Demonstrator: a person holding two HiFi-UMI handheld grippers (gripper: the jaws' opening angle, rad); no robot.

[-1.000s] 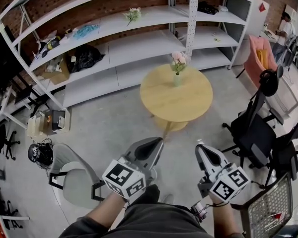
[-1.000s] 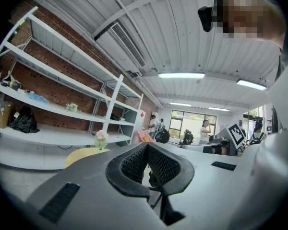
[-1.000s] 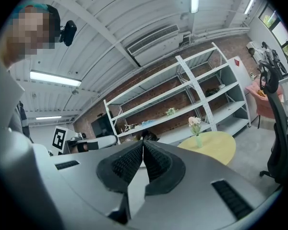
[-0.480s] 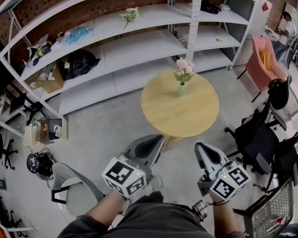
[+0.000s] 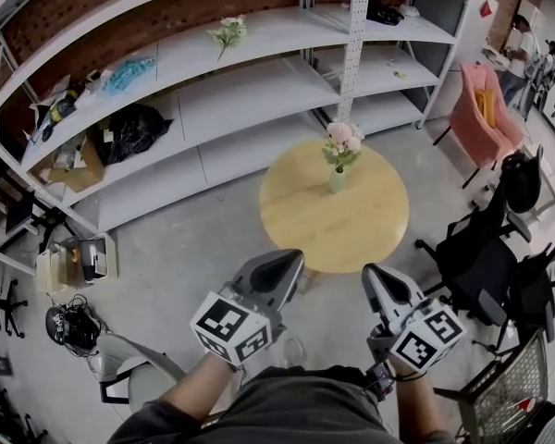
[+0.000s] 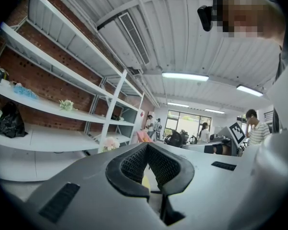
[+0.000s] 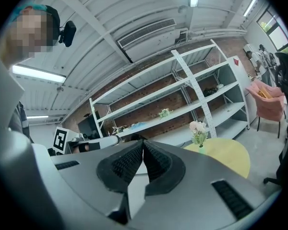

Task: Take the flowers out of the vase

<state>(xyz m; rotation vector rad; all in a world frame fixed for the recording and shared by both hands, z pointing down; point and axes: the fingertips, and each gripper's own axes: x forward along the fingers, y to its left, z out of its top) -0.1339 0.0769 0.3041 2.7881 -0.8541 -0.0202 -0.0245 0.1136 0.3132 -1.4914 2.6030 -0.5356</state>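
In the head view, the left tongs (image 5: 282,266) and the right tongs (image 5: 381,281) are held level, side by side, low in the picture, each with its marker cube nearest the person. Both point toward the round pale-yellow wooden desk (image 5: 356,234), which stands on the grey floor just beyond their tips. A small pale-green vase (image 5: 337,180) stands upright near the far edge of the desk, with the bunch of pink flowers (image 5: 340,141) in it. The tongs are well apart from the vase. Behind the desk runs long white metal shelving (image 5: 259,86), carrying a black bag (image 5: 129,129) and a second small spray of pale flowers (image 5: 225,33). A pink armchair (image 5: 486,109) stands to the right, and black office chairs (image 5: 476,257) stand nearer.

In the left gripper view, the ribbed black pads of the left tongs (image 6: 148,145) meet at their tips with nothing between them: closed and empty. The pink flowers (image 6: 110,143) show small beyond the left jaw, below the shelving.

In the right gripper view, the right tongs (image 7: 143,143) are likewise pressed together at the tips and hold nothing. Past the right jaw, the flowers (image 7: 198,127) stand in the vase (image 7: 201,150) on the desk (image 7: 228,161), with the pink armchair (image 7: 266,99) further right.
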